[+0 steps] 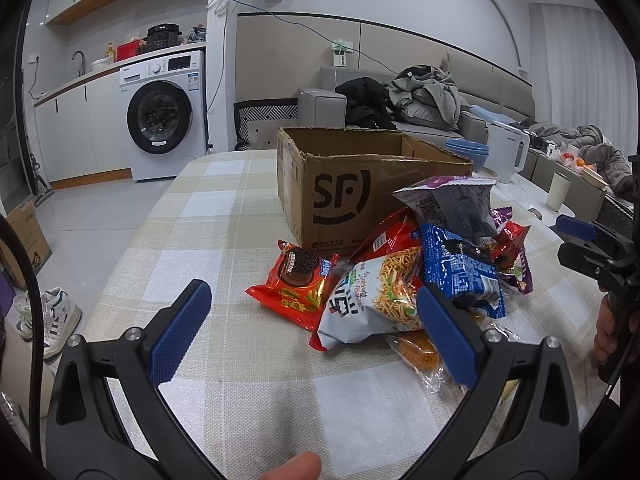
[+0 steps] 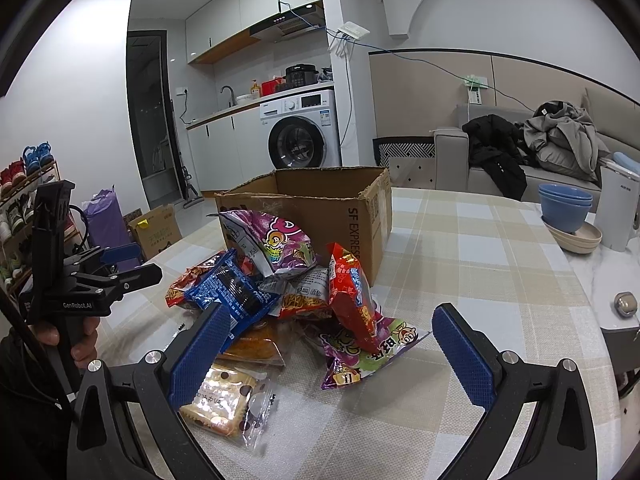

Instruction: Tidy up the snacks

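Note:
A pile of snack packets lies on the checked tablecloth in front of an open cardboard box (image 1: 340, 184), which also shows in the right wrist view (image 2: 320, 208). In the left wrist view I see a red cookie packet (image 1: 296, 280), a white noodle-snack bag (image 1: 372, 300), a blue packet (image 1: 460, 268) and a purple bag (image 1: 452, 200). My left gripper (image 1: 316, 328) is open and empty, just short of the pile. My right gripper (image 2: 328, 348) is open and empty over the pile's near side, by a red packet (image 2: 352, 296), a purple packet (image 2: 360, 356) and a cracker packet (image 2: 220, 396).
Blue bowls (image 2: 564, 208) on a beige plate and a white kettle (image 2: 616, 208) stand at the table's far right. A white cup (image 1: 559, 191) stands beyond the pile. A washing machine (image 1: 164, 116) and a sofa with clothes (image 1: 420, 100) are behind.

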Demonstrator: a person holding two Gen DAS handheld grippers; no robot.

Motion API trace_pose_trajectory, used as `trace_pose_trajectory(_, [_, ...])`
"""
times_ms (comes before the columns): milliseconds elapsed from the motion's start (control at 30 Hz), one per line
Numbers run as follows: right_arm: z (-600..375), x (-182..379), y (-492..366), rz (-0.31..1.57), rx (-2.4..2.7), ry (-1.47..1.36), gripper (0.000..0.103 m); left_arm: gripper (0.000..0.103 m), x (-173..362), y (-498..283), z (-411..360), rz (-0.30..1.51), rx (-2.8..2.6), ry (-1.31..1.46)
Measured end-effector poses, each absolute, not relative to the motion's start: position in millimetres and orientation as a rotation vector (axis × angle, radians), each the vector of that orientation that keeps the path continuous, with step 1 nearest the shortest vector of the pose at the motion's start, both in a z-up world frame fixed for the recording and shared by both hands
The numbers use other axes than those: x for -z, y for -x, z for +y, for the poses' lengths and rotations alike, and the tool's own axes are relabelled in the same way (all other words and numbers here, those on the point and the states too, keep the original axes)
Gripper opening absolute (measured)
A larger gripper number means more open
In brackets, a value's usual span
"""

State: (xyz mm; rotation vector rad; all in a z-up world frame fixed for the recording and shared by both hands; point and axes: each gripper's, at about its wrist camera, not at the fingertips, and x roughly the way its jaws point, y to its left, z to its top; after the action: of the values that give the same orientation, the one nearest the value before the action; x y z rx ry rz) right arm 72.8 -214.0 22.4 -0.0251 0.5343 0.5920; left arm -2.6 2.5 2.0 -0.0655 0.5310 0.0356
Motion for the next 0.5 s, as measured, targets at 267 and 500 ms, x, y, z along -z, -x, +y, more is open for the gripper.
trace_pose_trajectory(267, [-214.0,-22.0,-73.1,0.536,-0.591,0.027,0.103,0.102,-2.0,2.5,2.4,0.532,-0.037,0.066])
trace_pose_trajectory(500, [-213.5,-21.4,-72.8,0.539,-0.59,0.028,0.103,0.102,-1.2,1.6,2.3,0.539,-0.038,0.067])
